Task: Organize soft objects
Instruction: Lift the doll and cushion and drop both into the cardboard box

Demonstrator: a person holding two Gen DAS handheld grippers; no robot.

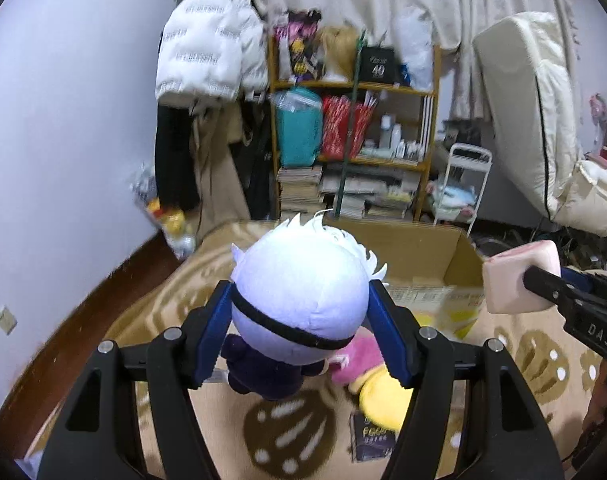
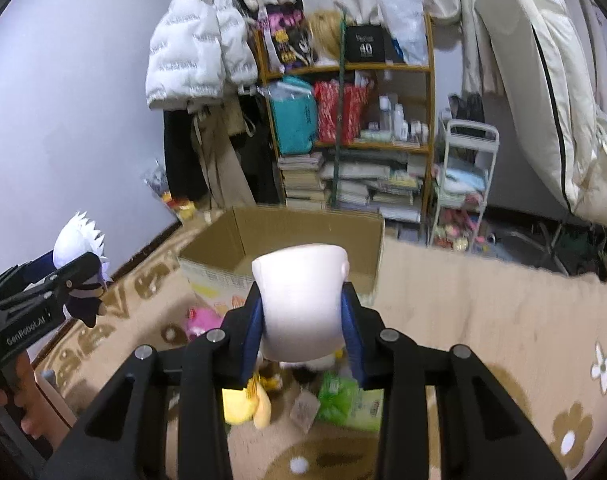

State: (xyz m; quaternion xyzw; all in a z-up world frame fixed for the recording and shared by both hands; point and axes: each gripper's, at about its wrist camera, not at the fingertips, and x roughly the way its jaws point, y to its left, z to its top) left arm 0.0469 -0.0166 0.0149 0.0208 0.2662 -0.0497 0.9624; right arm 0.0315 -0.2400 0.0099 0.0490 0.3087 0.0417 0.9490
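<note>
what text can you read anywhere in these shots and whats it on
"GenRobot.AI": side of the left claw
"DAS": side of the right claw
"40": black box on the top shelf; small line above it blurred
Print on the cardboard box, red bags and books: too blurred

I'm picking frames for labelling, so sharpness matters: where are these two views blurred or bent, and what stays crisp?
Left wrist view: the left gripper and its white-haired plush doll are crisp; the shelf and hanging white jacket smear; the wall curves at the dark fisheye rim. Right wrist view: the right gripper is sharp, its pale foam block slightly soft; the cardboard box and blanket blur.
</note>
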